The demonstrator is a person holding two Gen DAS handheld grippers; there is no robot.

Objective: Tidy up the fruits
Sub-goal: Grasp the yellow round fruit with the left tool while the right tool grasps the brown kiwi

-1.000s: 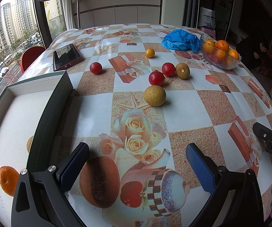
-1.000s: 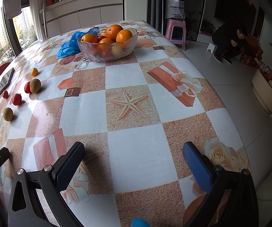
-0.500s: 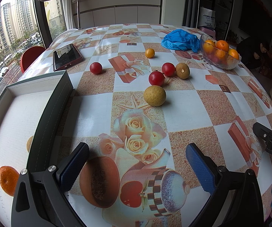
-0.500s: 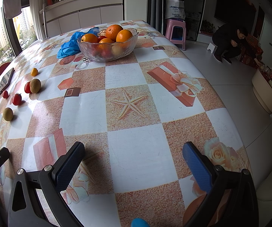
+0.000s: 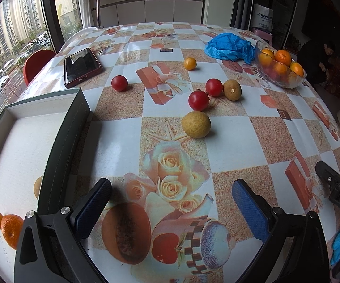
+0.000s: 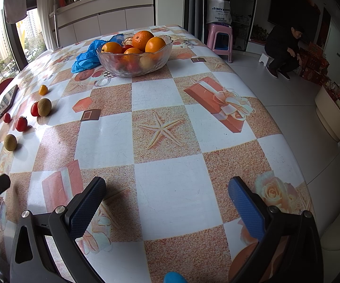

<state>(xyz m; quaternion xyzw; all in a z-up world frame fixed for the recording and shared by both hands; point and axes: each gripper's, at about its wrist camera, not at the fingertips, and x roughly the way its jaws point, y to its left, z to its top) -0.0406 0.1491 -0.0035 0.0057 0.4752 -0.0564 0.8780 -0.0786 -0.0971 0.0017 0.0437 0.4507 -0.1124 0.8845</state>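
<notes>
Round fruits (image 5: 196, 124), glossy tablecloth (image 5: 229, 146), glass bowl (image 6: 134, 64)

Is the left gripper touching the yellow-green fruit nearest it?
Apart. The left wrist view shows the open left gripper well short of the yellow-green fruit, with bare tablecloth between.

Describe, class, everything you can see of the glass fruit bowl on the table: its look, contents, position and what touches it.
The glass bowl is clear, textured glass with a wavy rim, wide and fairly shallow, standing upright on the patterned tablecloth at the far end of the table. It is heaped with oranges; red and yellowish fruit show blurred through its wall. A crumpled blue plastic bag lies close behind it, on the window side; whether they touch is unclear. Neither gripper is near it.
</notes>
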